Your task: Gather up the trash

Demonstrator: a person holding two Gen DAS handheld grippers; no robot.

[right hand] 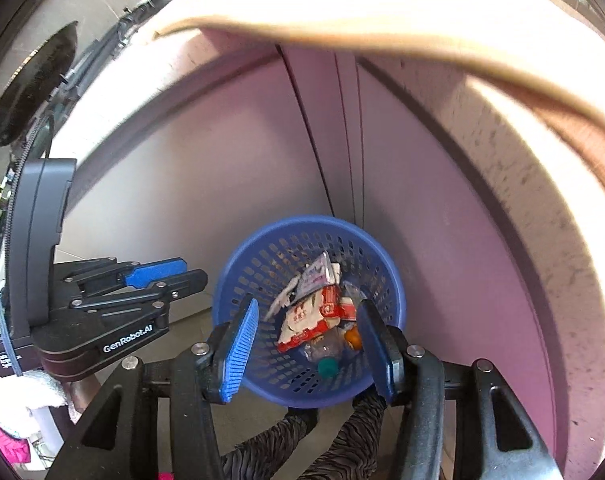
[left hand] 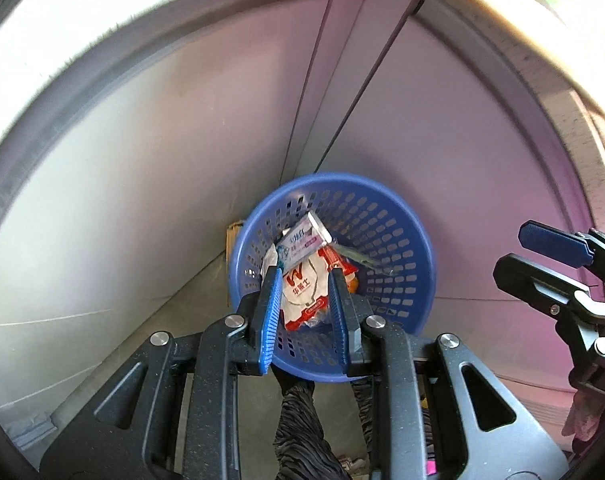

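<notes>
A blue perforated trash basket [left hand: 398, 216] stands on the floor in a cabinet corner; it also shows in the right wrist view [right hand: 238, 268]. Inside lie a red-and-white snack wrapper [left hand: 304, 288], a white-and-purple packet [left hand: 302, 240], a plastic bottle with a green cap [right hand: 327, 366] and something orange [right hand: 353, 338]. My left gripper [left hand: 305, 280] hovers over the basket, open and empty; it also shows in the right wrist view [right hand: 182, 274]. My right gripper [right hand: 308, 312] is open wide and empty above the basket; it also shows in the left wrist view [left hand: 518, 252].
Lilac cabinet doors [left hand: 442, 128] meet behind the basket under a pale countertop edge [right hand: 382, 28]. A piece of cardboard [left hand: 232, 240] stands left of the basket. A person's legs in dark patterned trousers [right hand: 342, 432] are below the grippers.
</notes>
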